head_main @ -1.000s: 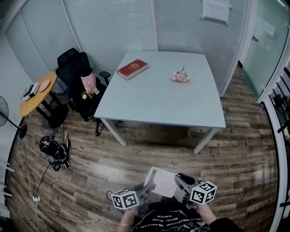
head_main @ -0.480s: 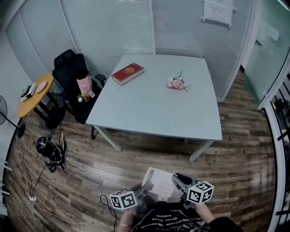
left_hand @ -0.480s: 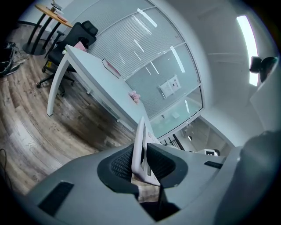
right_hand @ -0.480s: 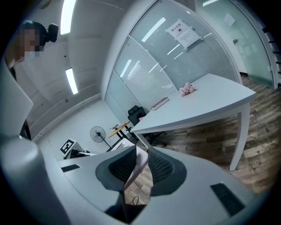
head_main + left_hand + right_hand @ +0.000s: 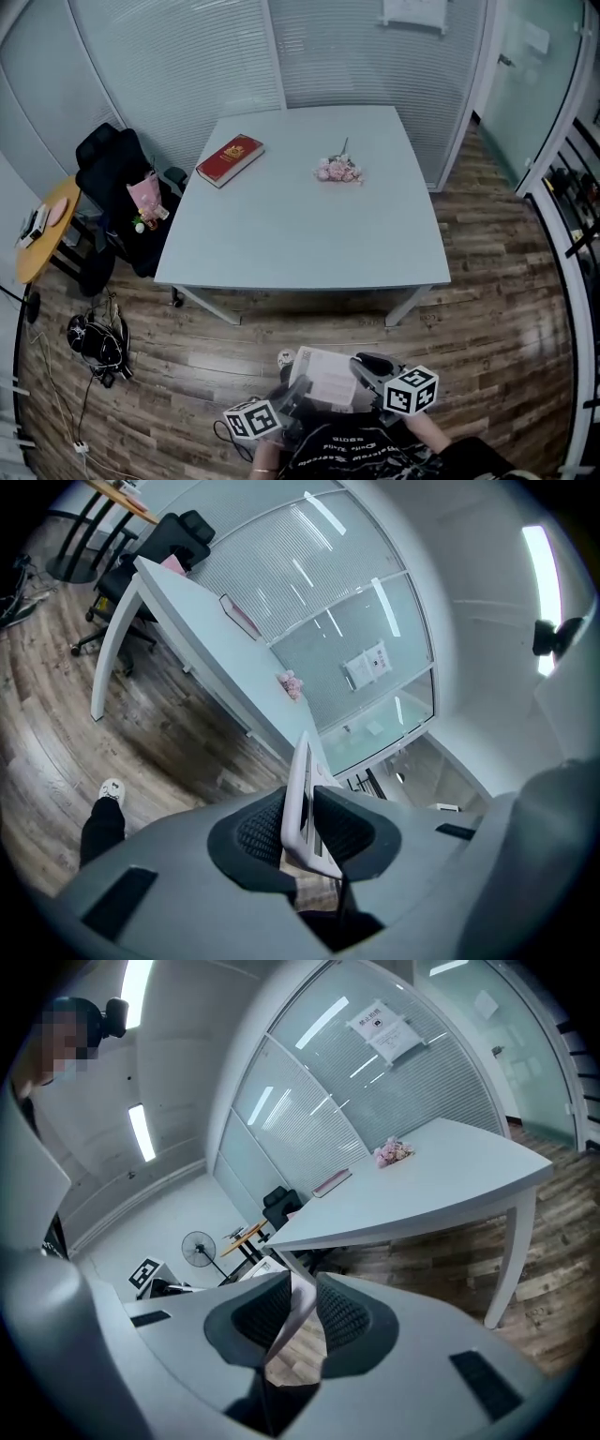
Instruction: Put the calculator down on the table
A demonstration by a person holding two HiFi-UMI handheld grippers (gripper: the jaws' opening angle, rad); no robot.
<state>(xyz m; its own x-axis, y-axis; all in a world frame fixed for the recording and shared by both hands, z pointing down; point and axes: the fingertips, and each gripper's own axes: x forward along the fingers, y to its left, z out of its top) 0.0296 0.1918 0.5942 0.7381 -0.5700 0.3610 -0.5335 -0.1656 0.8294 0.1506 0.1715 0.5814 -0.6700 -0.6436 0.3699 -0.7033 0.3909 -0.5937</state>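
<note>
Jaws of left gripper (image 5: pixel 302 825), right gripper (image 5: pixel 300 1314) pinch calculator (image 5: pixel 328 377) sides; top toward table (image 5: pixel 300 239).

From where I'm driving this, the big pale grey square table (image 5: pixel 281 234) looks smooth and matt. The brown plank floor (image 5: pixel 487 309) under it is wood-grained, a bit streaky. On the table, the red hardback book (image 5: pixel 230 159) has a slight sheen. Behind the table, the frosted glass wall (image 5: pixel 187 66) is finely ribbed. In front of the table, the flat white plastic calculator (image 5: pixel 328 375) looks matt. The left gripper (image 5: pixel 296 396) and right gripper (image 5: pixel 367 371) are smooth grey plastic shells with black, ridged, rubbery-looking pads (image 5: pixel 258 829).
</note>
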